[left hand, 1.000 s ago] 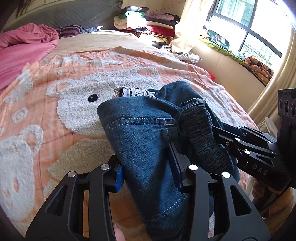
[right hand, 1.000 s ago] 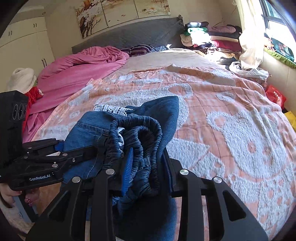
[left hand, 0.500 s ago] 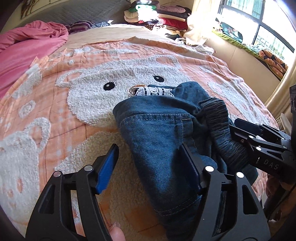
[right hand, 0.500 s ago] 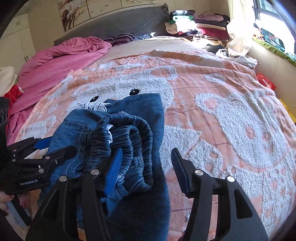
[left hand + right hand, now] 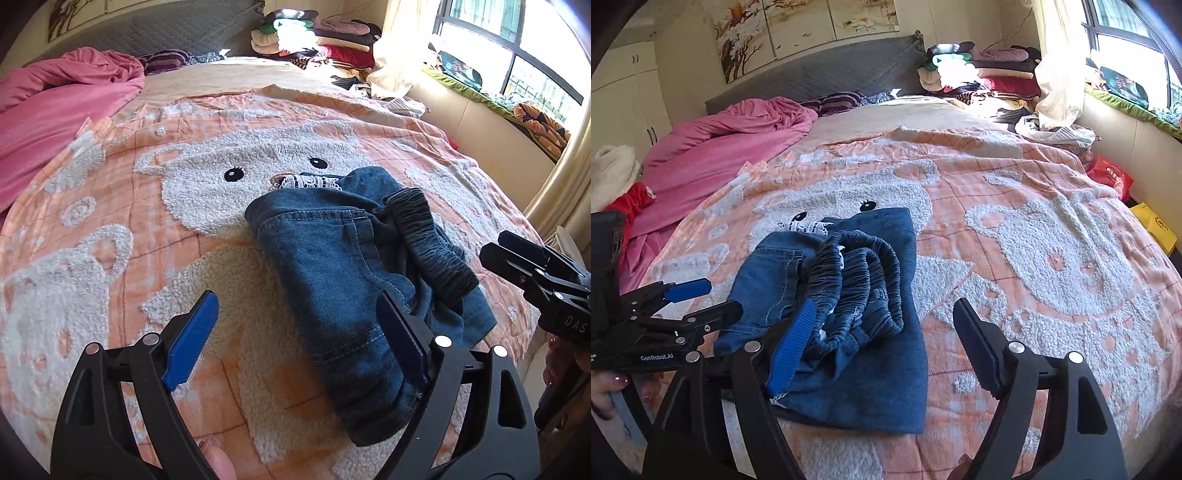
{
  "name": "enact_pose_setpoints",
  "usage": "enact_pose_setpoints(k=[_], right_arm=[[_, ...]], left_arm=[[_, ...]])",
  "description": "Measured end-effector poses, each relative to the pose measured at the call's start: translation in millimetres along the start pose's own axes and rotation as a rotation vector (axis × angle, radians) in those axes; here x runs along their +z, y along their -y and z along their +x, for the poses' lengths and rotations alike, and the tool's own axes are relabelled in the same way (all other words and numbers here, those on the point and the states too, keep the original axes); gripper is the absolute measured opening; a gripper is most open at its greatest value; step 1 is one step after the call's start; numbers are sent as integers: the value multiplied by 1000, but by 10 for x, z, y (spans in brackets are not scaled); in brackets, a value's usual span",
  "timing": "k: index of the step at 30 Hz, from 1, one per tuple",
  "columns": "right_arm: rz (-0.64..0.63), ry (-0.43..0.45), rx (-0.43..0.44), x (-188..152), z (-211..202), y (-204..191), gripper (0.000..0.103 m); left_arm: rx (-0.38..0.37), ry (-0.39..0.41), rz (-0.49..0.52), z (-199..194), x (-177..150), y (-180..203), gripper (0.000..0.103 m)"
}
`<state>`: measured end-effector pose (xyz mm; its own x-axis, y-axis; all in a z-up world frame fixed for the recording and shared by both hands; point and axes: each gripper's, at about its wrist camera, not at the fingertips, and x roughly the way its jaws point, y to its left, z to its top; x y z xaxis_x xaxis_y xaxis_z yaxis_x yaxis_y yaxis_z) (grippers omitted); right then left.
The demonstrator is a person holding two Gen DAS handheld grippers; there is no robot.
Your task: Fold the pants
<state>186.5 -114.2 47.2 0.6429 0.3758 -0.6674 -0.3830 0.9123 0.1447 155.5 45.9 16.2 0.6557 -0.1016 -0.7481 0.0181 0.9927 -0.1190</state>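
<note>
Dark blue denim pants [image 5: 332,266] lie folded in a compact bundle on the orange bear blanket [image 5: 207,192], their elastic waistband [image 5: 857,273] bunched on top and a strip of white lace [image 5: 306,181] at the far end. My left gripper [image 5: 297,295] is opening at the bundle's near left edge; the denim lies beside its right finger [image 5: 402,332], and no pad presses on it. My right gripper [image 5: 886,302] is opening too, over the near right part of the pants, which rest loose on the bed. Each gripper shows in the other's view: left gripper [image 5: 720,295], right gripper [image 5: 493,243].
A pink quilt [image 5: 731,147] is heaped at the left of the bed. Folded clothes [image 5: 979,70] are stacked by the grey headboard [image 5: 827,77]. More clothes lie along the window ledge [image 5: 480,92]. A red bag [image 5: 1108,177] and a yellow one [image 5: 1156,225] lie beside the bed on the right.
Both grippers have let go of the pants: their jaws spread wide and drew back toward the near edge. The folded bundle now lies on the blanket.
</note>
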Motion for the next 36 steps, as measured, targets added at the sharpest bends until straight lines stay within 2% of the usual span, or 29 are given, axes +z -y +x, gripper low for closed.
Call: enact_pose_setpoints(k=[8,14,17,18,19,24,36], right_arm=[[-36,47,14,-108,-348,-153,78],[-54,73,15,-241,-595,-235,78],[-59,80,16,-321,-695,-252,80],[-60,82,11,-349,-727,-255,88],[-64,86,4,-374,-756,-260,89],[-73,89,-13,-497,-858,-256,89],[-52,61,1,-769,-918,-242,89]], left_arm=[[-3,49,17,-313,-91,73,92],[-1,79,3,-526,-176,91,94],[-1,70,0,-588,-247,120,94],[-5,69,-5,-608,-283,137,94],[-7,65,-11,-620,-324,148,94],[-36,36,-6,-655,-545,236,94],[-12,1,-53,-657,-833,161,94]])
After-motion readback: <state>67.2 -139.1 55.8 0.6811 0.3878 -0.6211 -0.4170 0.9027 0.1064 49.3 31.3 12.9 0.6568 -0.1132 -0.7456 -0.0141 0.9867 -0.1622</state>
